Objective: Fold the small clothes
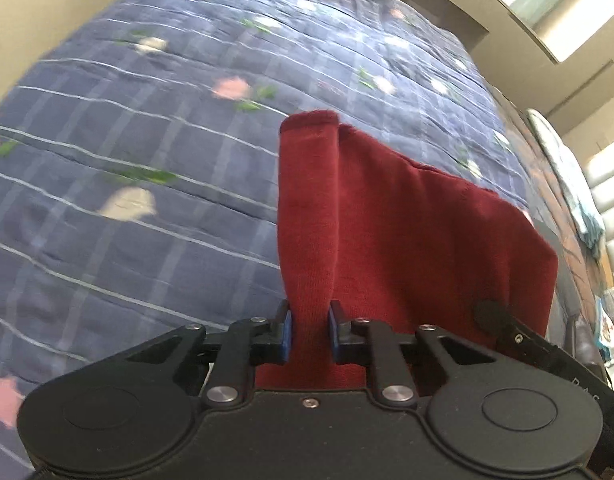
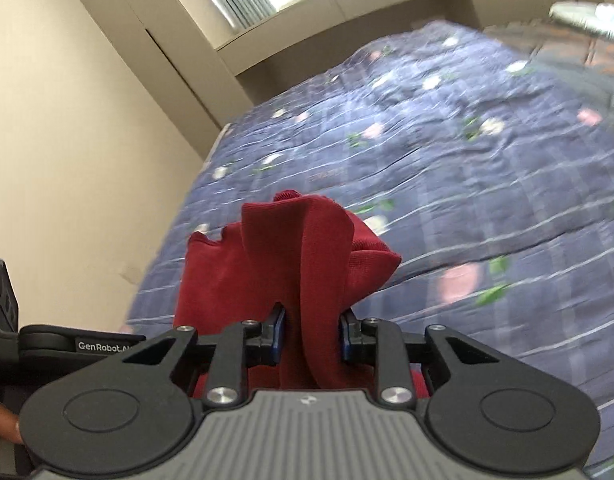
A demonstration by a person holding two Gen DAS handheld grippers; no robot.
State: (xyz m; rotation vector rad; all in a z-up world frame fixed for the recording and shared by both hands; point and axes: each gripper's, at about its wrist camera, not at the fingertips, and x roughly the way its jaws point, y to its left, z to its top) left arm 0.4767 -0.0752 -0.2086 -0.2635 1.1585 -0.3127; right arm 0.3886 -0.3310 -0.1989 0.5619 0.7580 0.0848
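Both jaws around red garment (image 1: 387, 232)

We carry two black hand-held grippers. The left gripper (image 1: 310, 330) has a smooth black body with two round caps flanking a small centre screw (image 1: 309, 402); silver pivot bolts sit either side of that screw, and blue pads line its black fingers (image 1: 285, 334). The right gripper (image 2: 312, 334) differs: a grey ribbed panel (image 2: 307, 432) lies between its round black caps, with a small emblem at the panel's top edge. Left of that panel, a black bar (image 2: 83, 346) reads "GenRobot.AI".
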